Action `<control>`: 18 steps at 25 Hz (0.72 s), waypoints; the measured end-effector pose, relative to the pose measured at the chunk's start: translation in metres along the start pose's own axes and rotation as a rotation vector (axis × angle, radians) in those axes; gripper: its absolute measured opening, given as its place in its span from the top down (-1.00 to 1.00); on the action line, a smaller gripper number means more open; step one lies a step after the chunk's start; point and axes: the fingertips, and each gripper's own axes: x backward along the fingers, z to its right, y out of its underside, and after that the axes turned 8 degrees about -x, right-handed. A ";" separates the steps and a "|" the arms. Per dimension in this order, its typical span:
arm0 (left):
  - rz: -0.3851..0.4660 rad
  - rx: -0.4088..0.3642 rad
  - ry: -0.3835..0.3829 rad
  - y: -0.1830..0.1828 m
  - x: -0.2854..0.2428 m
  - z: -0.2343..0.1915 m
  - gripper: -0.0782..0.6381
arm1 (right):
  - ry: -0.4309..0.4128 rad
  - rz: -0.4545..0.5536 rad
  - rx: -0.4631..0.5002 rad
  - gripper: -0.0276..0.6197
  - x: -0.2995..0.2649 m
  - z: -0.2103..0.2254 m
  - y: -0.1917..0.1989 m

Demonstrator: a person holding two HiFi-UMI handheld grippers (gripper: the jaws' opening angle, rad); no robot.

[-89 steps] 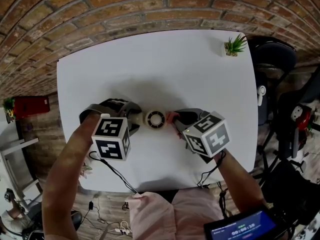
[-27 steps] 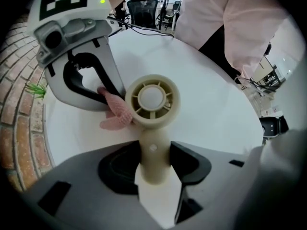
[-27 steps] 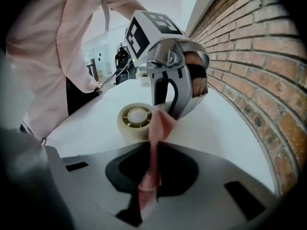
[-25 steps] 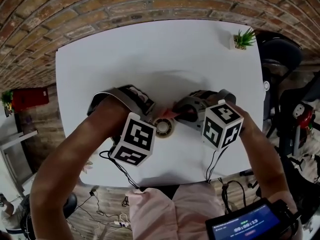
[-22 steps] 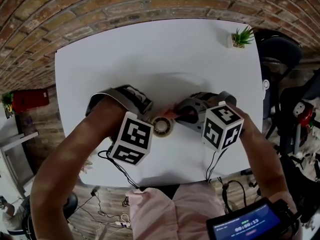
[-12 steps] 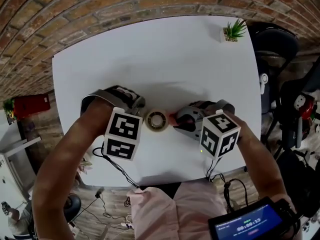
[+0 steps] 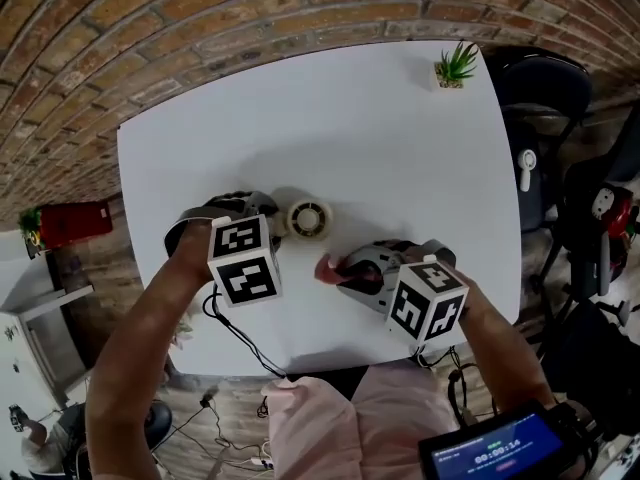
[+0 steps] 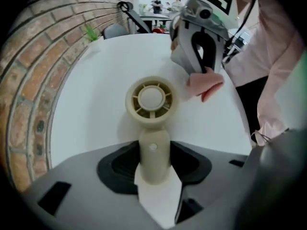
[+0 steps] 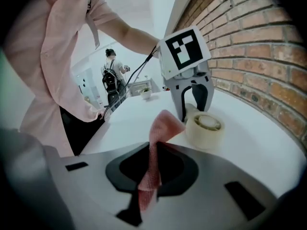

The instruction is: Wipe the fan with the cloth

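Clamping handheld fan [image 8: 151,99] by its handle: left gripper [image 8: 153,183]. Right gripper [image 9: 149,176] pinches pink cloth [image 7: 327,268] (fan's 5 o'clock, not touching).

A red brick wall [image 7: 150,28] ran behind a big white table [image 7: 330,118]. A small green plant [image 7: 455,65] in a pot sat at the table's far corner. A black chair [image 7: 545,93] stood beside the table. The floor [image 7: 95,258] was brown wood, and a red box [image 7: 70,223] was off to one side.
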 end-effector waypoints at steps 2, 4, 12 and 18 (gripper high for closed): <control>0.041 0.121 -0.001 0.003 0.001 0.002 0.19 | 0.023 0.023 -0.027 0.82 0.010 -0.002 -0.002; 0.111 0.268 0.030 0.005 0.004 0.008 -0.17 | 0.053 0.050 -0.053 0.82 0.023 -0.004 -0.003; 0.221 0.531 0.081 0.010 0.007 0.043 -0.17 | 0.144 0.102 -0.129 0.81 0.066 -0.019 0.008; 0.344 0.536 0.111 -0.055 0.005 0.074 -0.17 | 0.169 0.107 -0.154 0.81 0.083 -0.035 0.022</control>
